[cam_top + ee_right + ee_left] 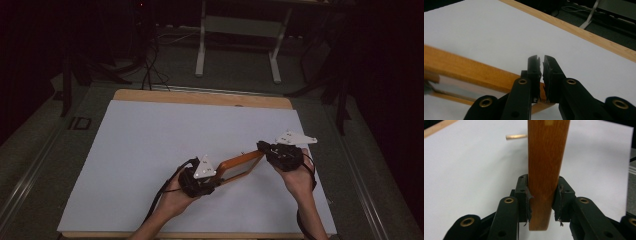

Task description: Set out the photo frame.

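A slim orange-brown wooden frame (241, 160) lies slanted between my two grippers over the white sheet. My left gripper (214, 183) is shut on the frame's near end. In the left gripper view one bar of the frame (546, 157) runs straight up between the jaws of that gripper (541, 195), pinched on both sides. My right gripper (262, 146) sits at the frame's far right corner. In the right gripper view the jaws of that gripper (541, 59) stand almost touching with nothing thick between them, and the frame (461, 68) passes behind and below them.
A short pale wooden peg (516, 136) lies on the white sheet (150, 140) beyond the frame. The sheet covers a wooden tabletop whose far edge (200, 97) shows. A white metal stand (201, 50) and cables sit on the dark floor behind.
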Demonstrator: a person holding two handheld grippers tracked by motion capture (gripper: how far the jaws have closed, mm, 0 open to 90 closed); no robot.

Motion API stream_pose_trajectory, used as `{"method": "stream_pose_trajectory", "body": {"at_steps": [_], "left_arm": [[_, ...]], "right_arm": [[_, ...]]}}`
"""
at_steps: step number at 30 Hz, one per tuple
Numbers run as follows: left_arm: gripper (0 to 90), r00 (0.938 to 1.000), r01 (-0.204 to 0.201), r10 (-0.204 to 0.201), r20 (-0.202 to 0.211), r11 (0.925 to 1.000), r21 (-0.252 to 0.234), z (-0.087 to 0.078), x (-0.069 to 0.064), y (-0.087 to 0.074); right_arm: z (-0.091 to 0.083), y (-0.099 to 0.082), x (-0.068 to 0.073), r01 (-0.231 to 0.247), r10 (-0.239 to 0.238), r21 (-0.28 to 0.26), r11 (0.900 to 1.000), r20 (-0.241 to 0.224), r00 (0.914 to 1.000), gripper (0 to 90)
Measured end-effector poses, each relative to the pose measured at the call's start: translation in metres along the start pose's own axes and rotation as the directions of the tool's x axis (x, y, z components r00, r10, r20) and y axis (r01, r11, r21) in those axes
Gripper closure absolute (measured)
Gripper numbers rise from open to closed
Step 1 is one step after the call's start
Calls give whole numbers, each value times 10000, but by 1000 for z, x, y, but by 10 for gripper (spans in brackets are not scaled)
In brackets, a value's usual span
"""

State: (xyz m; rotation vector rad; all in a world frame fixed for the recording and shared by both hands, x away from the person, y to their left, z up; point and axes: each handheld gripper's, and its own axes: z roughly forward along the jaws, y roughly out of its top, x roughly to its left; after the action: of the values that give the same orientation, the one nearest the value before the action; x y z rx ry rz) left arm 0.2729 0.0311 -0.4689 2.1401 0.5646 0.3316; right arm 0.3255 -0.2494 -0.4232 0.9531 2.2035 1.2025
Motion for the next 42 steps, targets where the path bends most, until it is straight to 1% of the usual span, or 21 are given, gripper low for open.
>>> {"method": "stream_pose_trajectory", "body": {"at_steps": [2,6,10,11,13,15,16,18,19,24,26,29,31,33,34,36,38,42], "left_arm": [[695,9998,74,-72,158,9999,-150,-6,4,4],[696,9996,92,-82,273,9993,-374,-15,10,12],[696,9992,6,12,393,9989,-467,-23,17,21],[696,9991,-42,68,429,9983,-589,-25,18,23],[696,9986,-5,43,533,9974,-717,-29,22,27],[696,9984,-28,69,555,9973,-731,-33,25,31],[696,9984,-115,155,547,9974,-715,-34,27,33],[696,9980,-203,242,581,9975,-673,-38,29,35],[696,9977,-219,259,632,9978,-622,-40,31,37],[695,9940,-375,419,1008,9983,-453,-48,38,43],[695,9928,-444,488,1090,9981,-427,-50,40,44],[695,9907,-616,645,1197,9977,-279,-53,43,46],[695,9895,-648,675,1277,9976,-253,-53,44,46],[695,9872,-762,787,1390,9968,-230,-53,45,46],[694,9861,-820,845,1432,9964,-231,-53,45,47],[694,9845,-907,927,1489,9957,-199,-53,45,47],[693,9799,-1059,1076,1680,9942,-187,-52,48,48],[691,9718,-1207,1214,2024,9926,-157,-52,55,48]], "right_arm": [[0,-1,0,21,-21,-11,10000,-1,10000,824],[-1,-3,-1,-43,43,13,10000,-25,10000,821],[-2,-5,-2,-31,31,39,10000,-56,10000,812],[-2,-5,-2,-16,17,28,10000,-77,10000,806],[-2,-5,-1,0,1,70,10000,-154,9999,777],[0,-5,0,102,-99,138,9999,-206,9997,766],[0,-5,1,142,-138,160,9998,-254,9996,763],[0,-5,2,222,-214,181,9996,-423,9989,748],[1,-5,3,337,-324,204,9992,-586,9978,732],[3,-4,11,680,-645,241,9974,-1241,9902,653],[4,-3,14,834,-797,179,9964,-1540,9849,605],[6,0,20,1159,-1113,100,9932,-2082,9717,535],[6,1,24,1387,-1347,-20,9903,-2512,9585,498],[8,2,30,1585,-1562,-153,9872,-2857,9455,459],[9,3,32,1695,-1664,-155,9854,-2990,9396,445],[12,5,37,1862,-1815,-151,9824,-3132,9322,424],[18,7,40,1956,-1886,-129,9806,-3329,9239,402],[30,12,45,2171,-2010,28,9761,-3668,9083,384]]}}
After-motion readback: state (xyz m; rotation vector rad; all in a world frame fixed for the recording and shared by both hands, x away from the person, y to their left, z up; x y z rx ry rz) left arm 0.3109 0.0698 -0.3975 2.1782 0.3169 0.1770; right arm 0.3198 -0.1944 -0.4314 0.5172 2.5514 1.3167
